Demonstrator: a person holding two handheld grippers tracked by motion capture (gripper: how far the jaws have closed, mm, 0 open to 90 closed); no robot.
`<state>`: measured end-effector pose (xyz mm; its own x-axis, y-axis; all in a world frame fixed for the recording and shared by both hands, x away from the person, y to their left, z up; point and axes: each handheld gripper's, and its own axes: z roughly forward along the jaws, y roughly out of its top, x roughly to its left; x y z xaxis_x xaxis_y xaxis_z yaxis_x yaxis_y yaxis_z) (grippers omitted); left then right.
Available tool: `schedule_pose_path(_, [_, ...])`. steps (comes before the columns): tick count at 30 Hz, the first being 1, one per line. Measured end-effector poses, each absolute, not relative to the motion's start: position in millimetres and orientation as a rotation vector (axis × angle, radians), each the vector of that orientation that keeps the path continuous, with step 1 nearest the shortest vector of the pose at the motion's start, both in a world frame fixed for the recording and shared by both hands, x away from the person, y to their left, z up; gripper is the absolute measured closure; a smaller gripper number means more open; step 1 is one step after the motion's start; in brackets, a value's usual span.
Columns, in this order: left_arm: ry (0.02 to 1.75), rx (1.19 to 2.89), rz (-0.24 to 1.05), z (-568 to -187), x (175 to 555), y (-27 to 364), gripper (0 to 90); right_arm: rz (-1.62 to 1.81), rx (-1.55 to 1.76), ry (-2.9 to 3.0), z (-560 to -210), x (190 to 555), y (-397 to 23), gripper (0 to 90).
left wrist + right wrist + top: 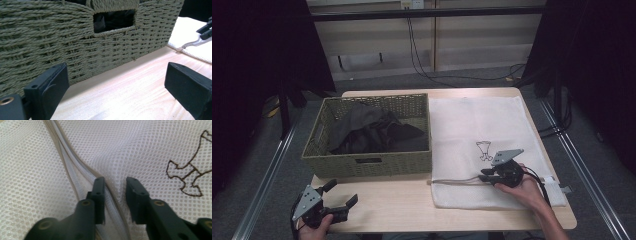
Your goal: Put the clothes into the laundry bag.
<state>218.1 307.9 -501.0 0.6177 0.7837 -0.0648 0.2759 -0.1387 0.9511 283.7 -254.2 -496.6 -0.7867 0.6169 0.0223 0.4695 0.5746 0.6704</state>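
A white mesh laundry bag (472,120) lies flat on the right half of the wooden table (392,205). A small dark outline drawing (484,149) is printed on it. My right gripper (483,175) rests on the bag's near part by its zipper (457,180). In the right gripper view the gripper (115,182) has its jaws a little apart, open, a raised fold of mesh (140,145) between them and the zipper (72,167) under the left jaw. My left gripper (344,191) is wide open over bare table, just in front of the woven basket (362,167).
The basket (62,37) holds dark clothes (372,130) and has a handle hole (115,21) in its front wall. The bag's corner (185,30) and the right gripper (206,31) appear at the right of the left gripper view. Bare wood lies along the table's front.
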Motion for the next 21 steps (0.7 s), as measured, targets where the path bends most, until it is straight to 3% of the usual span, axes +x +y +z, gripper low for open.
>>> schedule_pose_path(4, [0.885,1.693,0.556,-501,218,309,5.3,1.028,0.944,2.577,-497,285,-257,85.1])
schedule_pose_path(21, [0.890,1.685,0.552,-501,218,313,5.7,1.247,1.006,2.454,-480,282,-271,87.0])
